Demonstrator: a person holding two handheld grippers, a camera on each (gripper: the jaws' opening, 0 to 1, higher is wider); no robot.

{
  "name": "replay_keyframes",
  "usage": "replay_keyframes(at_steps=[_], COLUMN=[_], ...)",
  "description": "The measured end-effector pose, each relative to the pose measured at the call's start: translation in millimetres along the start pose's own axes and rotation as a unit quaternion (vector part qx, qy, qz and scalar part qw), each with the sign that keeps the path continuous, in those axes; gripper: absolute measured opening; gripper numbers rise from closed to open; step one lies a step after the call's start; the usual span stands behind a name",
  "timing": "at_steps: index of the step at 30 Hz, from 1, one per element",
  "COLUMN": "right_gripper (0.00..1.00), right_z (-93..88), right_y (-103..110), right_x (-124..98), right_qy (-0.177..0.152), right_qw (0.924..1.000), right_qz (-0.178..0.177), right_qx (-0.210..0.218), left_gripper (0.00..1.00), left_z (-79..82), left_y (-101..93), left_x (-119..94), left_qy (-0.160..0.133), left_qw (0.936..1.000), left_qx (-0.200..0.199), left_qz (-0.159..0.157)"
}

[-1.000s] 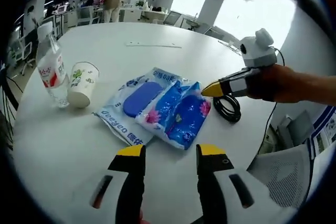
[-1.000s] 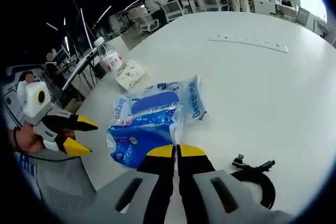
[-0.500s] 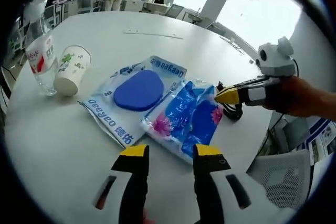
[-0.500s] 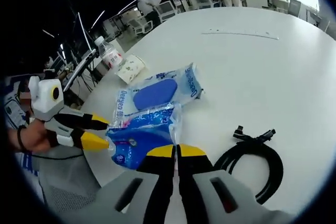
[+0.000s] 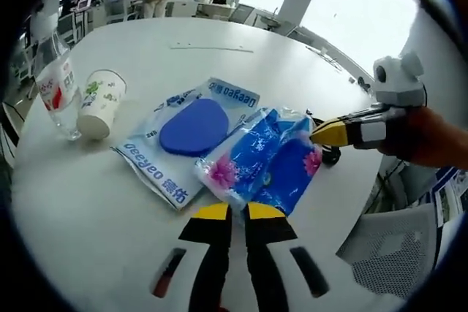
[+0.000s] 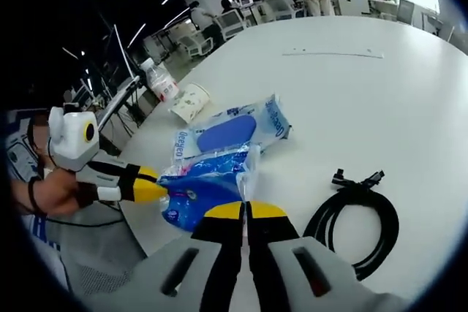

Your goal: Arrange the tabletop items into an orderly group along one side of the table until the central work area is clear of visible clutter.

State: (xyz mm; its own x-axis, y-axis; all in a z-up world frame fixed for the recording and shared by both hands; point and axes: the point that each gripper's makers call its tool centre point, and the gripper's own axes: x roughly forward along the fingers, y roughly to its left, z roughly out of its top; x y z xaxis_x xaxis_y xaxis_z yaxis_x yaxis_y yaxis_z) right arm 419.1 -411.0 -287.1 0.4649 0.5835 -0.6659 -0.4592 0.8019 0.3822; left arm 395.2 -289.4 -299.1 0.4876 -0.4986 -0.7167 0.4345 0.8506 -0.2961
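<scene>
A blue floral packet (image 5: 263,166) lies partly over a clear pouch with a blue oval pad (image 5: 194,133) on the white table (image 5: 110,239). My left gripper (image 5: 239,213) is shut on the packet's near edge; in the right gripper view the left gripper (image 6: 155,186) pinches the packet (image 6: 205,184) from the left. My right gripper (image 6: 245,211) is shut, its tips at the packet's other corner, and shows as the right gripper (image 5: 316,135) in the left gripper view. A paper cup (image 5: 99,104) and a water bottle (image 5: 55,82) stand together beyond the pouch (image 6: 234,133).
A coiled black cable (image 6: 358,210) lies on the table (image 6: 351,93) to the right of my right gripper. A thin strip (image 5: 212,47) sits far across the table. A grey mesh chair (image 5: 395,246) stands past the table's edge, with office desks and people beyond.
My left gripper's jaws have come together on the floral packet's edge. The right gripper stayed shut and moved up to the packet's corner. The packet has bunched up a little.
</scene>
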Motion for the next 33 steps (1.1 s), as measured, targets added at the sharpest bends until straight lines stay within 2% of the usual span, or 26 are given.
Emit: replay_keyframes(at_steps=[9,11,14,27,33], right_gripper=[0.0,0.0,0.0,0.0,0.0], right_z=[-0.9,2.7,5.5,12.3,14.5], right_y=[-7.8,-11.4,-20.0,-52.6,-65.0], right_x=[-16.1,-20.2,-27.8,-53.5,-60.7], right_qy=[-0.02,-0.031,-0.037,-0.057,-0.062], right_qw=[0.9996,0.9989,0.9984,0.9959,0.995], right_qz=[-0.006,-0.006,-0.012,-0.034,-0.042], right_qx=[0.019,0.035,0.042,0.061,0.066], left_gripper=[0.01,0.01,0.01,0.01,0.01], left_z=[17.1,21.8,27.4,53.3,61.0], left_y=[-11.6,-16.6,-24.7,-54.0,-62.9], left_x=[-1.2,-0.5,5.1,26.6,37.9], left_qy=[-0.008,-0.009,-0.01,-0.005,-0.004], left_qw=[0.9999,0.9997,0.9993,0.9964,0.9958], left_qx=[0.013,0.019,0.026,0.065,0.064], left_qz=[-0.007,-0.012,-0.026,-0.055,-0.066])
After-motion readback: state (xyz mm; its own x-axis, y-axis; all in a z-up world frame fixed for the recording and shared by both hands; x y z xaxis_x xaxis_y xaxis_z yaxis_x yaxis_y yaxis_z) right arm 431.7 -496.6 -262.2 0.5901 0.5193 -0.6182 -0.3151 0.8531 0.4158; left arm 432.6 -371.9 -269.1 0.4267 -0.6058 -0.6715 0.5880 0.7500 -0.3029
